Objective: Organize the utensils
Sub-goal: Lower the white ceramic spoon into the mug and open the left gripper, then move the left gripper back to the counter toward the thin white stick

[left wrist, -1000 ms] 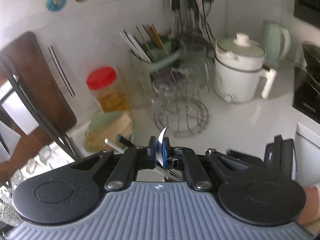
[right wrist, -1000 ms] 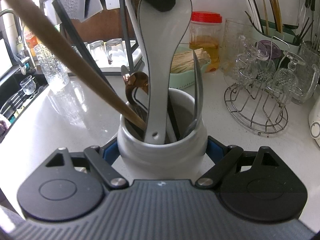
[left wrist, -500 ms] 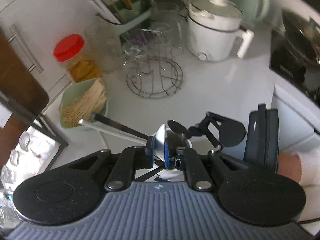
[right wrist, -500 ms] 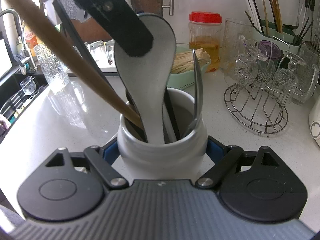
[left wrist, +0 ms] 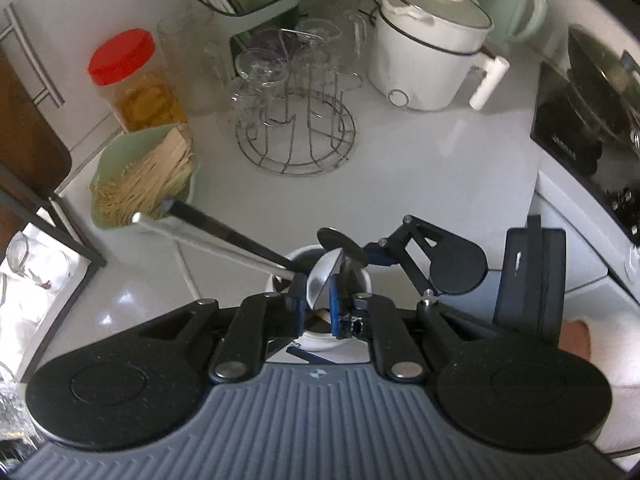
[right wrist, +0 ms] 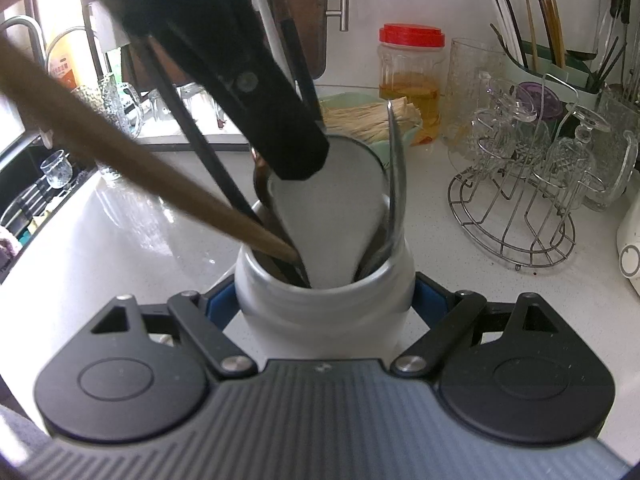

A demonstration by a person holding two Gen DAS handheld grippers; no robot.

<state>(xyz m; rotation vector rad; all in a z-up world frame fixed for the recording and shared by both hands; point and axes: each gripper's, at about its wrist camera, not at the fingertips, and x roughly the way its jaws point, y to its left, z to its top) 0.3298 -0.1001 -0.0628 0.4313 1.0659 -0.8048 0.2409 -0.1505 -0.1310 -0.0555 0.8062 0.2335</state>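
I now have the white spoon (right wrist: 332, 216) much deeper in the white jar (right wrist: 324, 300) than it was a second ago: then its handle tip was only just inside the mouth and the bowl stood high above, and now the bowl sits close over the rim with the handle sunk among the other utensils. My left gripper (left wrist: 318, 296) has come down with it and is pinching the bowl of the spoon (left wrist: 320, 280) edge-on between its fingers, right above the jar's opening. My right gripper (right wrist: 324, 304) has not shifted; its fingers are pressed against both sides of the jar, steadying it on the counter (right wrist: 120, 232). The wooden handle (right wrist: 152, 176) leans out to the left and a metal utensil (right wrist: 394, 184) stands against the right side of the rim, both where they were. I judge the placing nearly done: what remains is to let go of the spoon and lift clear without dragging it or its neighbours back out.
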